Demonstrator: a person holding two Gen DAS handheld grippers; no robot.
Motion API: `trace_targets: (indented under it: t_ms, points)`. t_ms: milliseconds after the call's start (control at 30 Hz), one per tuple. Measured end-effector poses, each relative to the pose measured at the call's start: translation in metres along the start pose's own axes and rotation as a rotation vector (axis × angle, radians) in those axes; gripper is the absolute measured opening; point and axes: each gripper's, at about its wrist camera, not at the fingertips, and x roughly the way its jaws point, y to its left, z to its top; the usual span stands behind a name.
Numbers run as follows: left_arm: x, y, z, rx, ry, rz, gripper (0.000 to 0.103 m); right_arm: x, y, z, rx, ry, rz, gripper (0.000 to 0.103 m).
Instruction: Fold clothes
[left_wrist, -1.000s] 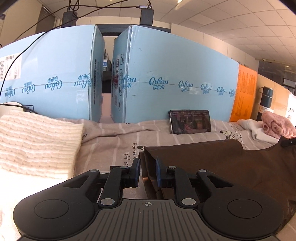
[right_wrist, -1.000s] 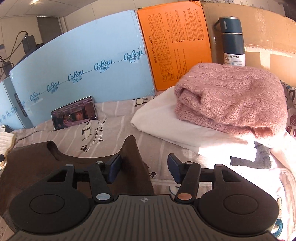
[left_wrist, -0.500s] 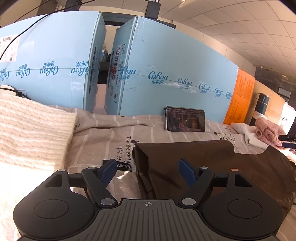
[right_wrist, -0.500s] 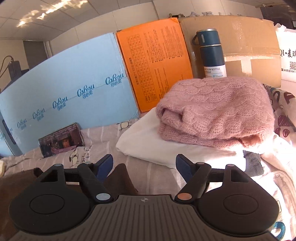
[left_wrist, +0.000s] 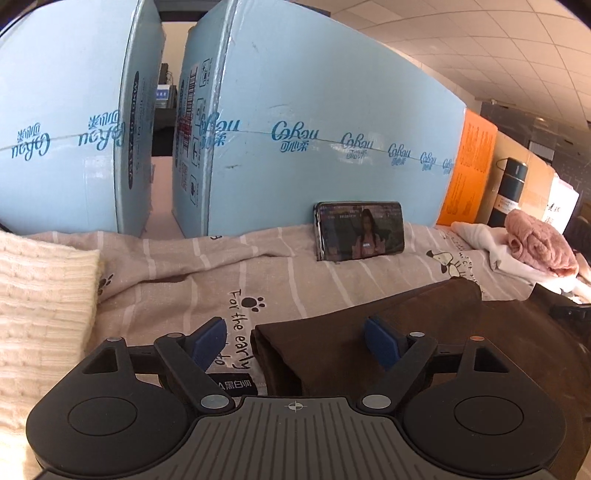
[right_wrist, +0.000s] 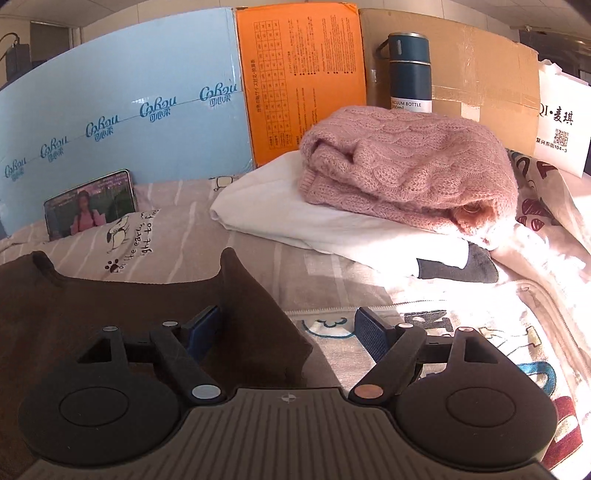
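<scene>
One brown garment (left_wrist: 424, 332) is spread flat on the striped sheet (left_wrist: 295, 284), in front of one phone (left_wrist: 360, 230). Two claws are seen, both just opened: the left claw (left_wrist: 295, 341) straddles the garment's folded left edge ungripped, and the right claw (right_wrist: 288, 328) straddles its right corner, pads clear. Right of the phone, one pink sweater (right_wrist: 406, 166) lies on one white garment (right_wrist: 295, 218); one cream knit (left_wrist: 40, 302) lies left.

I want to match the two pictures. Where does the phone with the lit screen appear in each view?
Left wrist view: phone centre, leaning on the blue box.
Right wrist view: phone far left, against the same box.
Shared landmark: the pink sweater, far right in the left view.
</scene>
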Motion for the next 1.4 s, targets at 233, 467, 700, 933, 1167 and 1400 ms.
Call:
trace_targets:
  t_ms: [233,467,700,933,1167,1400]
  points:
    - [0.008,-0.013,-0.007,0.086,0.062,0.011,0.085,-0.001,-0.007,-0.002,0.038,-0.007,0.058,0.086]
    - [0.003,-0.022,-0.004,0.088,0.064,0.172,0.087,0.001,-0.011,-0.001,0.065,-0.001,0.088,0.091]
    - [-0.022,-0.026,-0.004,-0.090,0.090,0.227,0.097,-0.034,-0.022,-0.002,0.172,-0.193,0.129,0.091]
    - [-0.046,-0.026,-0.018,-0.168,0.058,0.161,0.098,-0.097,-0.006,-0.021,0.199,-0.265,0.134,0.103]
    - [-0.056,-0.028,-0.027,-0.201,0.058,0.136,0.098,-0.135,0.003,-0.027,0.285,-0.122,0.126,0.103]
    - [-0.060,-0.029,-0.029,-0.205,0.046,0.120,0.098,-0.136,-0.009,-0.041,0.552,0.076,0.210,0.103]
